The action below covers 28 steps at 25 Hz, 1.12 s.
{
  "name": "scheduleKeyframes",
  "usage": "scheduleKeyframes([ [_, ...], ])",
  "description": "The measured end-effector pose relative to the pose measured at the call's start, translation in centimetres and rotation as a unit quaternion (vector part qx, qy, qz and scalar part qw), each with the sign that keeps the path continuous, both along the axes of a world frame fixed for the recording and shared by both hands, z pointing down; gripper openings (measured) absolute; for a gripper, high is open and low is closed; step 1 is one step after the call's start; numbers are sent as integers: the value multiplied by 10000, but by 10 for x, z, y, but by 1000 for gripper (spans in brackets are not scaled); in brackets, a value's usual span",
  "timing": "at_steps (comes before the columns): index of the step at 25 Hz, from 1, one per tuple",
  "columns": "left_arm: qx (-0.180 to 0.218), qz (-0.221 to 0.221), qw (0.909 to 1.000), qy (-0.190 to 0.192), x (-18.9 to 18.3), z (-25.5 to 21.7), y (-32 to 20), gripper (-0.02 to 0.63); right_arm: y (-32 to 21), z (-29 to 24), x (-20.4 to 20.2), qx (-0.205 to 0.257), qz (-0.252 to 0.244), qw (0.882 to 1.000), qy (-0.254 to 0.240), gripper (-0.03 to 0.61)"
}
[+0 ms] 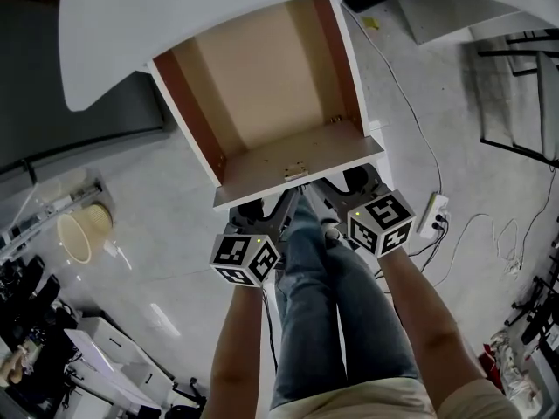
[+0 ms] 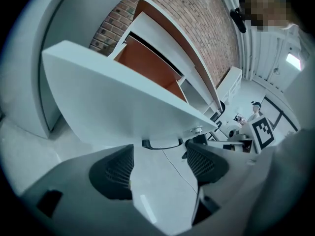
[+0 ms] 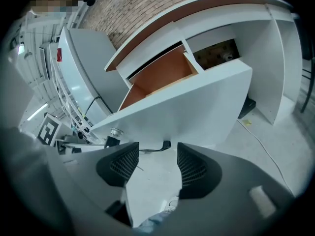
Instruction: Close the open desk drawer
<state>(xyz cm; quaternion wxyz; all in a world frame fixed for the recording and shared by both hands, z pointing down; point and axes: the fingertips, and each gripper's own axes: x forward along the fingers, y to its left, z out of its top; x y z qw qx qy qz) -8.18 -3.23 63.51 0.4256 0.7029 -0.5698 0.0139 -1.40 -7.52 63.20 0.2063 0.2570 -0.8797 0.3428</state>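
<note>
- Two sets of fingers stand apart with nothing clamped. The left gripper (image 2: 160,156) shows only bare floor (image 2: 162,178) between its ribbed pads (image 2: 117,171). The right gripper (image 3: 152,159) shows the same, plus a sliver of the person's legs (image 3: 156,221) in jeans at the bottom.
- Just past both sets of fingertips, a thin black handle (image 2: 161,145) hangs under the lower edge of the white drawer front (image 2: 123,102). It lines up with each gap, but I cannot tell whether any fingertip touches it.
- In the head view both grippers are tucked side by side below the drawer front, with their marker cubes (image 1: 381,221) turned towards the person.
- The drawer (image 1: 262,85) juts well out of the white desk (image 1: 218,7). Its pale wooden bottom is bare and its reddish-brown sides are in view. A small metal fitting (image 1: 295,171) sits on the front's top edge.
- The legs stand directly beneath the drawer front, between the two grippers.
- On the grey floor to the right, a white power strip (image 1: 434,214) lies near the right gripper. A thin cable (image 1: 397,85) runs along the floor beside the desk.
- A black metal frame (image 1: 524,103) stands at the far right, and a beige bin (image 1: 77,232) sits well off to the left.
- A brick wall (image 3: 147,4) rises behind the desk.
</note>
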Motion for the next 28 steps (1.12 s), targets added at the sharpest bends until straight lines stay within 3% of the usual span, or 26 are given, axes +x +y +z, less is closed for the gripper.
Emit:
scheduleKeyframes([
  [14,-19,25,10000,-1,0,17,-14,327,-7,23,-12,112,-194,9997,85,227],
  [22,-184,-208,9996,-1,-6,22,-17,248,-5,23,-19,85,-236,9997,54,196],
  [28,-276,-228,9994,-20,-5,21,-19,241,-6,20,-18,27,-188,9998,87,193],
])
